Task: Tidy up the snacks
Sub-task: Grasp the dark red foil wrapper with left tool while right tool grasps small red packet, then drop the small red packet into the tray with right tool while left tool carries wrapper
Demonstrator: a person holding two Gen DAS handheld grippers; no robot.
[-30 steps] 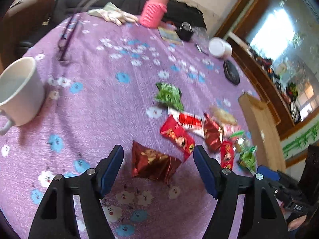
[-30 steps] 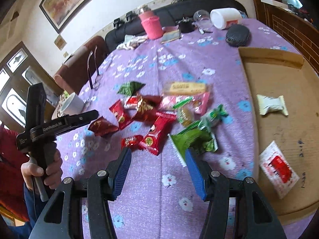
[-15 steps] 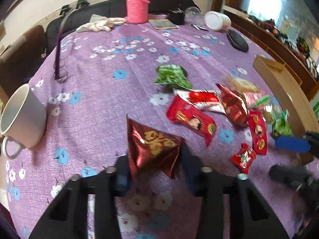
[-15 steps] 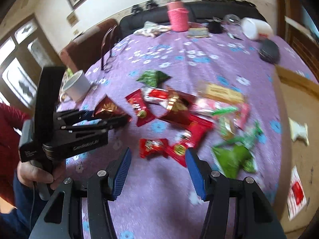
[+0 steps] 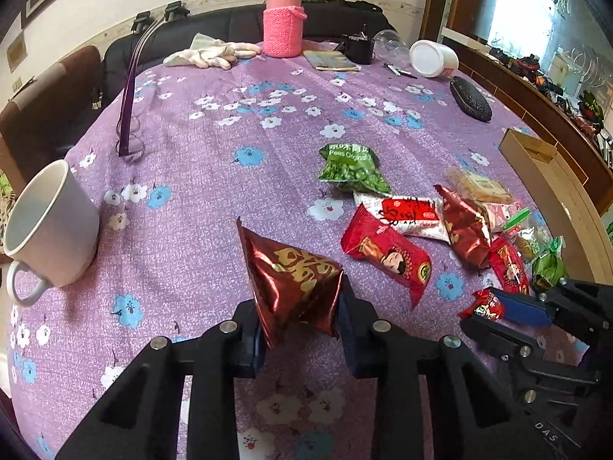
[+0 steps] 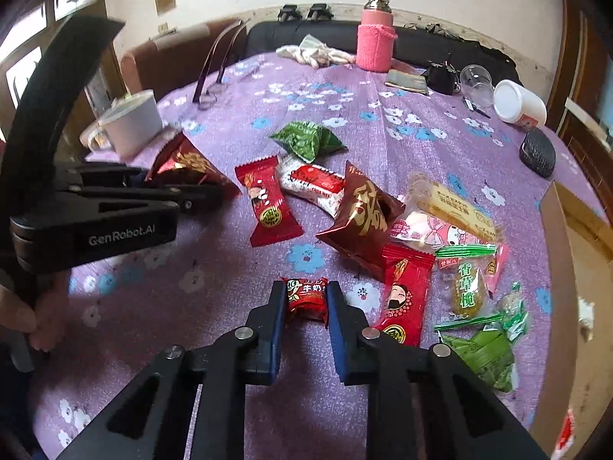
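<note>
A: Pickup is happening on both sides — the left tool (image 5: 300, 326) has just been closing and is now pinching the dark red foil packet (image 5: 291, 280), tilted up off the purple counter (image 5: 214, 176).

B: The right tool (image 6: 306, 303) has been closing too — its pads are gripping the small red candy (image 6: 307, 298) near the snack pile.

A: Next, I'd judge, both are needing a lift and a carry toward the wooden tray (image 6: 567, 268) on the right.
</note>
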